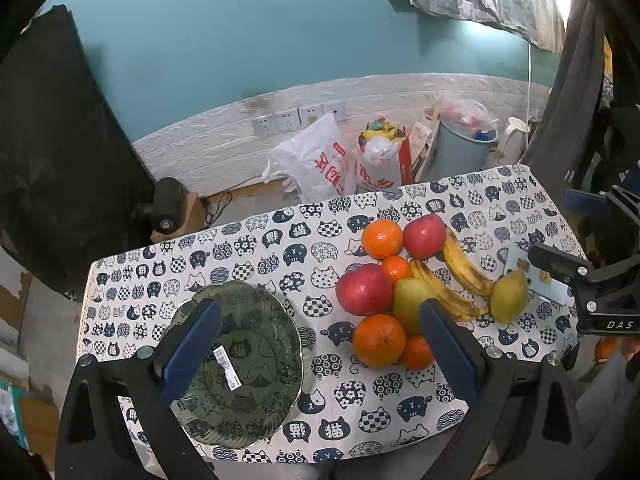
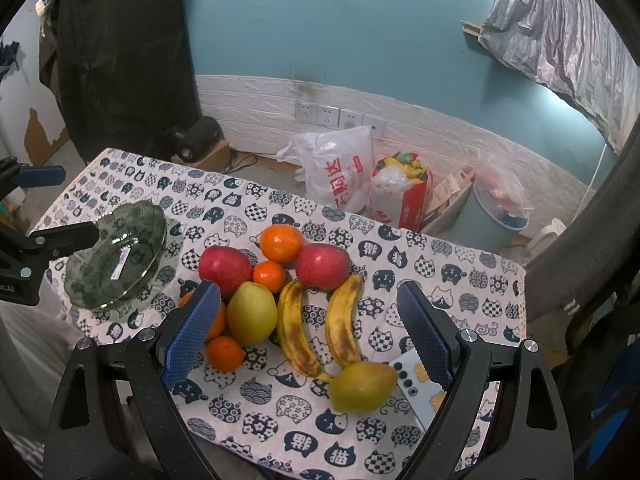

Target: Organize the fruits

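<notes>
Nearest, the left tool (image 1: 320,344) hangs spread wide and empty above the green glass plate (image 1: 272,308), while the right tool (image 2: 310,330) gapes equally wide and empty over the fruit pile. The near pear (image 2: 362,386) lies loose on the desk (image 2: 460,276) beside two bananas (image 2: 316,320). Farther back, apples (image 2: 322,266) and oranges (image 2: 281,242) touch one another. Lifting one round fruit could likely send its neighbours rolling toward the desk edge; the plate also looks slippery.

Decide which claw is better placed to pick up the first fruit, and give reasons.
Right. The right claw hangs open directly over the bananas and pear, while the left claw hangs open nearer the empty green plate.
</notes>
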